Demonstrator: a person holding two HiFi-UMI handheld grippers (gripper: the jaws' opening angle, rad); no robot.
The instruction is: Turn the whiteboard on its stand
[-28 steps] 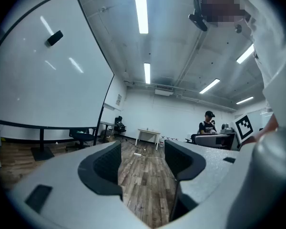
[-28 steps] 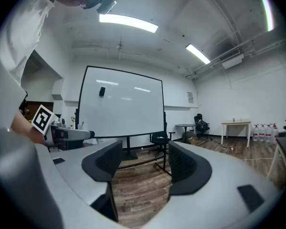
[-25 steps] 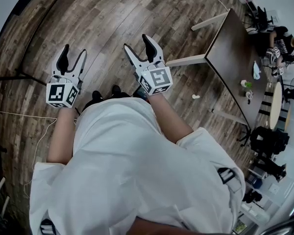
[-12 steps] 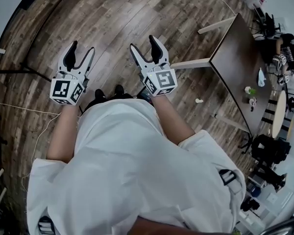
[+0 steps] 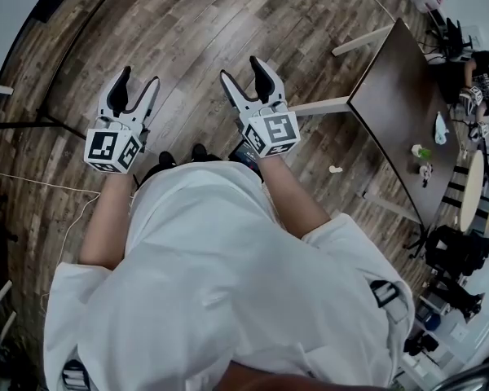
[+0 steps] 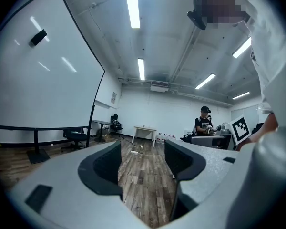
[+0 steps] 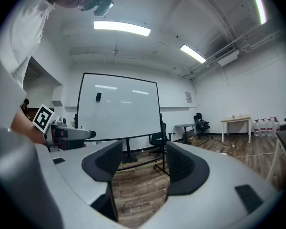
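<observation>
head view: left gripper (image 5: 137, 83) and right gripper (image 5: 242, 72) side by side above wood floor (image 5: 196, 43) | left gripper view: fingers (image 6: 104, 165) apart, nothing between; whiteboard (image 6: 38, 75) near, at left | right gripper view: fingers (image 7: 185, 168) apart, empty; whiteboard upright on stand (image 7: 127, 149) ahead, well apart

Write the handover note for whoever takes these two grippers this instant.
Left gripper: open, empty, held out in front of the body.
Right gripper: open, empty, pointing toward the whiteboard.
Whiteboard: upright on its stand, across the wooden floor, apart from both grippers.
Done: nothing on the board; no grip taken.
Left: walk up, probably take the board by its edge, and turn it on the stand.
</observation>
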